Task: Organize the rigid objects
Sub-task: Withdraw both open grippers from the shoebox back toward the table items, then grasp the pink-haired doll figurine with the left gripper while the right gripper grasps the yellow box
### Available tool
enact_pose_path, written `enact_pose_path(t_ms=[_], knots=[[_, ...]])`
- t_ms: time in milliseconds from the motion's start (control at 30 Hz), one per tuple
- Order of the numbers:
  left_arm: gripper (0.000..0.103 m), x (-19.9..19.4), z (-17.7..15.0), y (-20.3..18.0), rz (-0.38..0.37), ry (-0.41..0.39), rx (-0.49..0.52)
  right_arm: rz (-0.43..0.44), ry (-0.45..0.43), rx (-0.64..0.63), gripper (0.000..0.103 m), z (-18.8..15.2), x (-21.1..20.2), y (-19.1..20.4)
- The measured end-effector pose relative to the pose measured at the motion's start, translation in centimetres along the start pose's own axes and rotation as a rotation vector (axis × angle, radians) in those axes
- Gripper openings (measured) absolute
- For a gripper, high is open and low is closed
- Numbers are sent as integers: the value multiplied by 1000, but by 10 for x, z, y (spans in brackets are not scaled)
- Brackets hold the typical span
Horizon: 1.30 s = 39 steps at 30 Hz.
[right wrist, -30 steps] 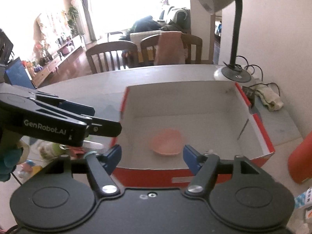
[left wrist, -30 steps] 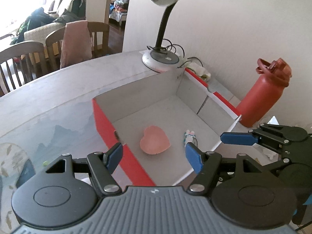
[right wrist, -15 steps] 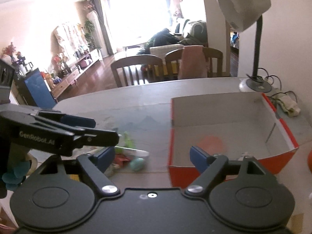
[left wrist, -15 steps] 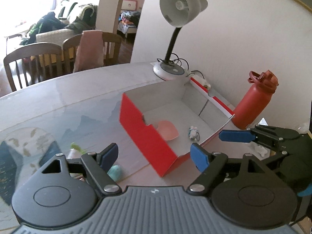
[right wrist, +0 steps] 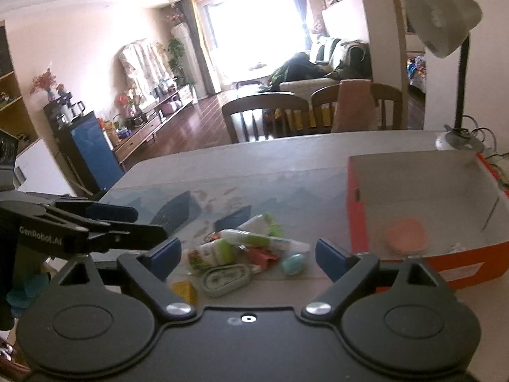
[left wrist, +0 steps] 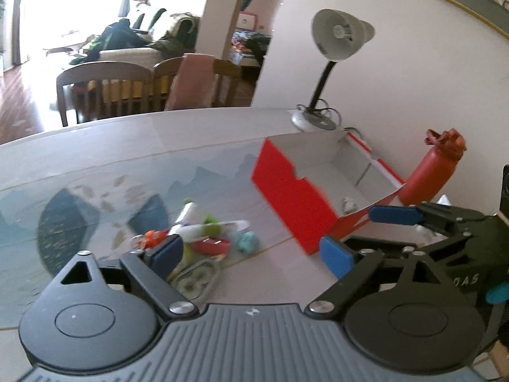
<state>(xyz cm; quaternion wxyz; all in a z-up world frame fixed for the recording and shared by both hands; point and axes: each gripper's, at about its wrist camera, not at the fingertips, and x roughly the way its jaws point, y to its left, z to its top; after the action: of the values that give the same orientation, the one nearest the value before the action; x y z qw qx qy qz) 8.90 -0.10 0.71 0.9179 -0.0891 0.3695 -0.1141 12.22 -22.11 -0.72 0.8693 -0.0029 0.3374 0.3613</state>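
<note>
Fingers (left wrist: 167,252) of both the left gripper (left wrist: 251,253) and right gripper (right wrist: 248,253) are spread wide, gripping nothing.

Bare table (right wrist: 222,172) lay beyond the clutter pile (right wrist: 241,251); the red box (right wrist: 426,210) blocked the right side.

We look forward and down from both wrist cameras, set just above the table (left wrist: 95,146); both views share the toy pile (right wrist: 241,254) and red box (left wrist: 296,197).

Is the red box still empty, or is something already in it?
Not empty. The red box holds a pink heart-shaped dish and a small white item on its floor.
</note>
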Motion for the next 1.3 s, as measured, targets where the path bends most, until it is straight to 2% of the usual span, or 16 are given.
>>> enact_pose_path(t_ms=[100,167,400,533,667,867,1000,1300], knots=[[96,-6,-11,15,24,-1,-25,16,24,-6,91,-6,6,13],[103,-9,-18,26,51,-1,-46,24,40,-26,91,-10,11,22],[103,-12,-49,60,154,-15,-80,52,103,-71,91,-26,29,51],[103,-6,-67,77,192,19,-87,63,141,-116,91,-34,45,66],[103,6,-85,98,197,74,-147,64,179,-148,90,-43,63,77],[103,23,-104,113,211,91,-192,49,235,-207,86,-60,89,88],[103,34,-111,117,256,87,-182,39,260,-220,83,-68,104,90],[103,56,-119,126,289,94,-153,0,318,-207,71,-82,139,90]])
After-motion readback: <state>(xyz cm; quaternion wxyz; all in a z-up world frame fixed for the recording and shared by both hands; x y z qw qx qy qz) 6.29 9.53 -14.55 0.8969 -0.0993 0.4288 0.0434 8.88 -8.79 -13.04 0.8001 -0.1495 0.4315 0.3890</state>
